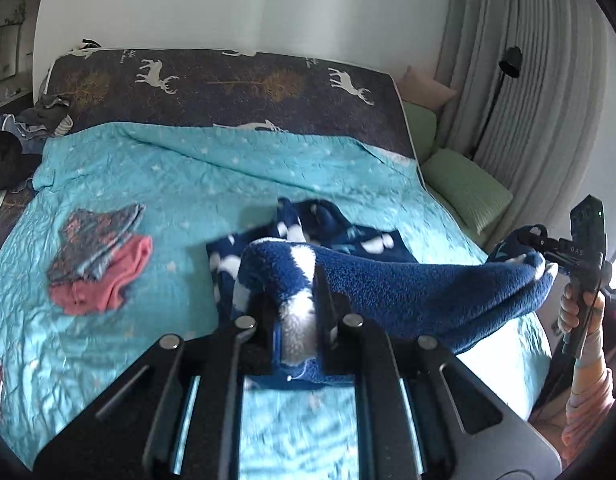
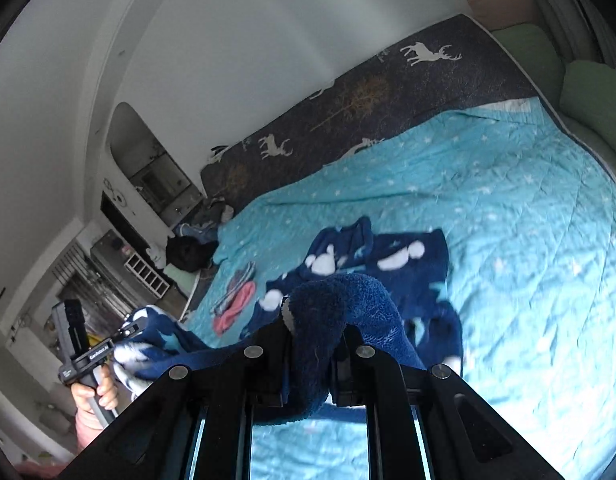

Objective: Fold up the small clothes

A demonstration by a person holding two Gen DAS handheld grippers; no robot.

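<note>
the blue fleece garment (image 1: 408,288), navy with white patches, hangs stretched between your two claws above the bed (image 1: 188,184), its far part still trailing on the turquoise quilt (image 1: 268,168). your left claw (image 1: 296,304) is clamped on one bunched edge of it, the fabric wedged tight between the black fingers (image 1: 328,300) and spilling over their tips. your right claw (image 2: 314,356) is clamped on the other edge in the same way, with a thick roll of fleece draped over its fingers (image 2: 276,344). from the left wrist view you can see the right claw out at the right side, held in your right hand (image 1: 576,304), the fleece running across to it in a taut band. from the right wrist view the left claw shows low at the left, gripped by your left hand (image 2: 96,392).

off to the left of the garment, a small stack of folded clothes (image 1: 100,256) lies on the quilt, a grey patterned piece on top of a pink one. a heap of loose clothes (image 1: 40,120) sits at the far left corner of the bed, by the dark deer-print sheet (image 1: 228,84). green cushions (image 1: 464,188) lie beside the bed near the grey curtain (image 1: 508,80).
</note>
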